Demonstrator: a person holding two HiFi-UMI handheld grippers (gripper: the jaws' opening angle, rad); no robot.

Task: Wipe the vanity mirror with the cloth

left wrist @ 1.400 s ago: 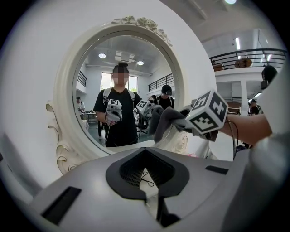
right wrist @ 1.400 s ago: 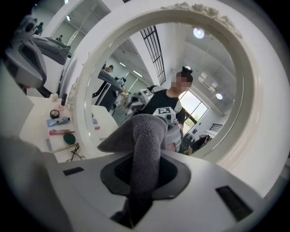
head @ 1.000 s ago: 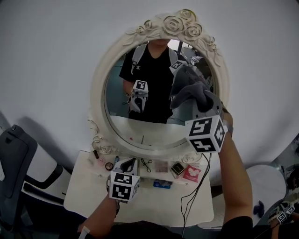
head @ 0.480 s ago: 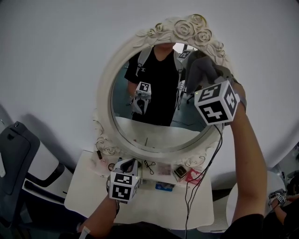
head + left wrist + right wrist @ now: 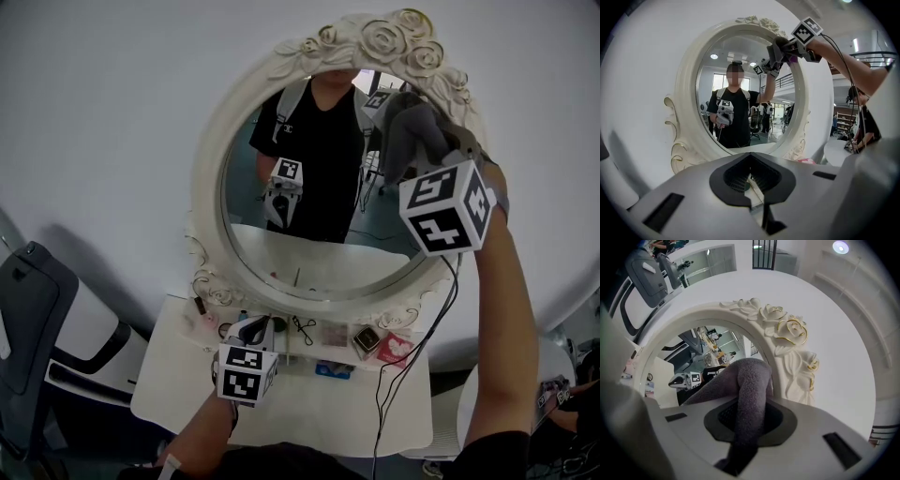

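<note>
Vanity mirror (image 5: 314, 202), wipe in hand: my right gripper (image 5: 747, 420), clenched on the grey cloth (image 5: 751, 380), holds it at the glass's upper right edge; next, I judge, a sweep across the pane; left gripper (image 5: 751, 182) closed, empty, low.

One vanity mirror (image 5: 309, 187) is counted, and one grey cloth (image 5: 412, 127) at its upper right edge. Two grippers are seen: one right gripper (image 5: 427, 141) and one left gripper (image 5: 254, 331). One white table (image 5: 309, 412) is present. Along its rear edge five small things can be made out: one red packet (image 5: 398, 347), one square box (image 5: 367, 339), one blue item (image 5: 333, 368), one round compact (image 5: 225, 330) and one looped metal tool (image 5: 302, 328). One dark chair (image 5: 28, 328) is counted beyond the table's left edge.
</note>
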